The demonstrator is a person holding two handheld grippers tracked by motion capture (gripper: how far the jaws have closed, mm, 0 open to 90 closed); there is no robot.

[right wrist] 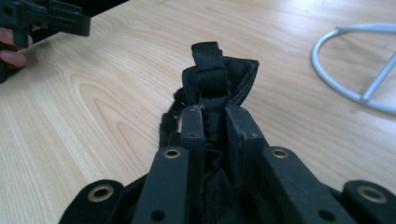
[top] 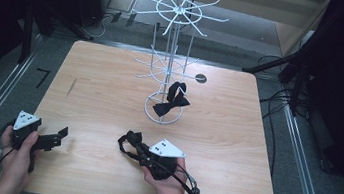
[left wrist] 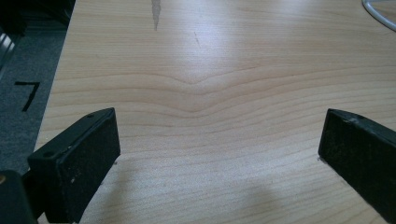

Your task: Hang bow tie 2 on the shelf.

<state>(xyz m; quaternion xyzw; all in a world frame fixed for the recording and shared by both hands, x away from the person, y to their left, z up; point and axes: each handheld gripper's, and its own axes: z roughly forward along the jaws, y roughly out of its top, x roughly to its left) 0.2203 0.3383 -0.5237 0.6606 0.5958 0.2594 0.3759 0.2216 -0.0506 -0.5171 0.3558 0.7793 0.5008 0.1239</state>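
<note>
One black fabric bow tie [top: 171,100] hung on the white wire rack [top: 168,61] already — the right gripper [right wrist: 215,114] clenched a second black bow tie [right wrist: 219,74] low over the table, unhung, the left gripper [left wrist: 219,149] released.

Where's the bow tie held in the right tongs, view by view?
High view: bow tie low centre, clamped at the tip of the right tongs, strap trailing on the table.
Left gripper view: not in it.
Right gripper view: centre, fabric sticking up past the closed jaws.
Shared landmark: the white wire stand's base ring, top right corner in the left gripper view, right edge in the right gripper view.
</note>
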